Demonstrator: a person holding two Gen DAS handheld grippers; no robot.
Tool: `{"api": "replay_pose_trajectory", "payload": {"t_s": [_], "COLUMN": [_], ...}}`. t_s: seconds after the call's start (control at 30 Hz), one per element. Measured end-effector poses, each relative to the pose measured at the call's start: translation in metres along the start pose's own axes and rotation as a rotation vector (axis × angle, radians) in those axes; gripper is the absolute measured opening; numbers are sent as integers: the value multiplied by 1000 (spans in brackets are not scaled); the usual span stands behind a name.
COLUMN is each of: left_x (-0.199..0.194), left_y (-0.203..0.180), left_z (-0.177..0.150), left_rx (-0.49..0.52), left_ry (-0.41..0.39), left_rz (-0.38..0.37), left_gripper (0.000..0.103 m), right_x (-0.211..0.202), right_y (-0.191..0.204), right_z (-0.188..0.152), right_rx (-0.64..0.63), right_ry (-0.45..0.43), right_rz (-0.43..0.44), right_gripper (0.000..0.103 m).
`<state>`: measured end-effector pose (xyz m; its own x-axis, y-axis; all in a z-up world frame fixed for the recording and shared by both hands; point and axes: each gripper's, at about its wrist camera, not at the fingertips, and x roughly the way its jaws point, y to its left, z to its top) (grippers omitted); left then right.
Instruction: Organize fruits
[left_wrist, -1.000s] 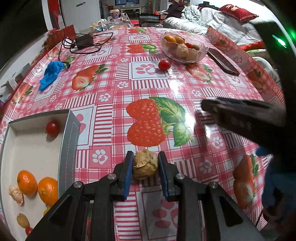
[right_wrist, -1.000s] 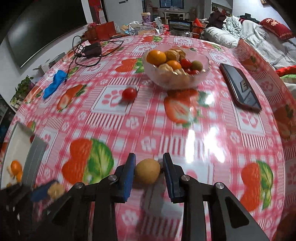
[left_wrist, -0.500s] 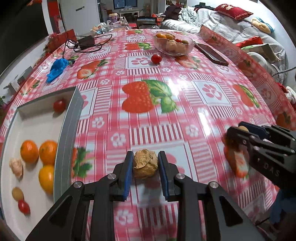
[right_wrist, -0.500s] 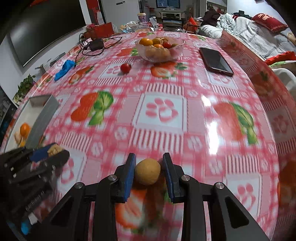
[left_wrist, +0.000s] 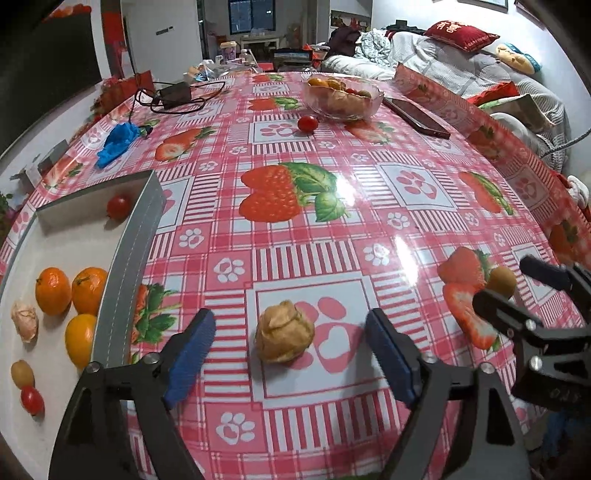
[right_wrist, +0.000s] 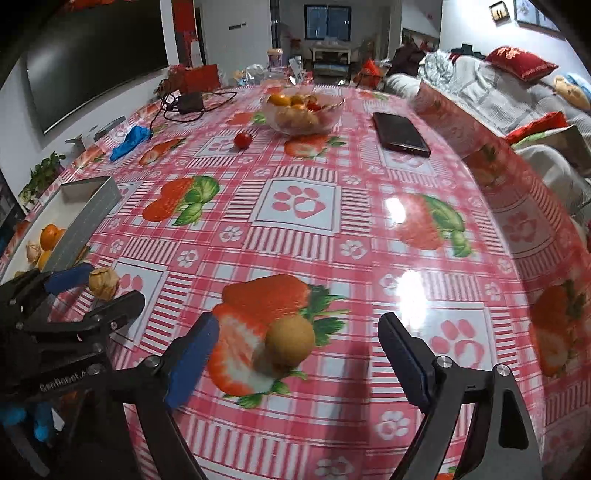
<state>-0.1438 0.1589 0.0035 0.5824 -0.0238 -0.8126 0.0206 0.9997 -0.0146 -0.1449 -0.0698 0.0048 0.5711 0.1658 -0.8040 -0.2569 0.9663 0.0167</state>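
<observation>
Left wrist view, left to right. Grey-walled rectangular tray (left_wrist: 123, 254), left edge of frame: held three orange mandarins (left_wrist: 53, 290), one pale wrinkled fruit, one small brown fruit and two red cherry tomatoes. Left gripper (left_wrist: 286, 354), bottom centre: blue-padded fingers (left_wrist: 190, 349) spread wide, touching nothing. Tan wrinkled walnut-like fruit (left_wrist: 284, 336): lay on the red-and-white checked strawberry-print tablecloth (left_wrist: 332, 236) between those fingers, clear of both pads. Clear glass bowl of mixed fruit (left_wrist: 341, 98), upper centre; a loose red cherry tomato (left_wrist: 307, 123) just beside it; a black phone (left_wrist: 415, 117) to its right.

Right wrist view, left to right. Blue crumpled cloth (right_wrist: 131, 142), upper left. Right gripper (right_wrist: 295, 356), bottom centre: fingers (right_wrist: 404, 360) spread wide, gripping nothing. Smooth round yellow-brown fruit (right_wrist: 290, 339): sat on the cloth between them, free of both pads, over a printed strawberry.
</observation>
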Motion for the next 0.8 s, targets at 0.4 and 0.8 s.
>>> {"api": "replay_pose_trajectory", "payload": {"t_s": [0.4,0.8], "left_x": [4,-2], "left_y": [2,7], "left_z": [-4,-5], "left_rx": [-4,20], "left_ry": [-40,-46], "left_rz": [-5,-133], "left_gripper": [102,102], "right_x": [9,8], "right_y": [-6,-7], "right_z": [-17,-18], "right_rx": [22,24], "right_ry": [-42,-56], "right_rz": [-39,-35], "right_gripper": [103,103]}}
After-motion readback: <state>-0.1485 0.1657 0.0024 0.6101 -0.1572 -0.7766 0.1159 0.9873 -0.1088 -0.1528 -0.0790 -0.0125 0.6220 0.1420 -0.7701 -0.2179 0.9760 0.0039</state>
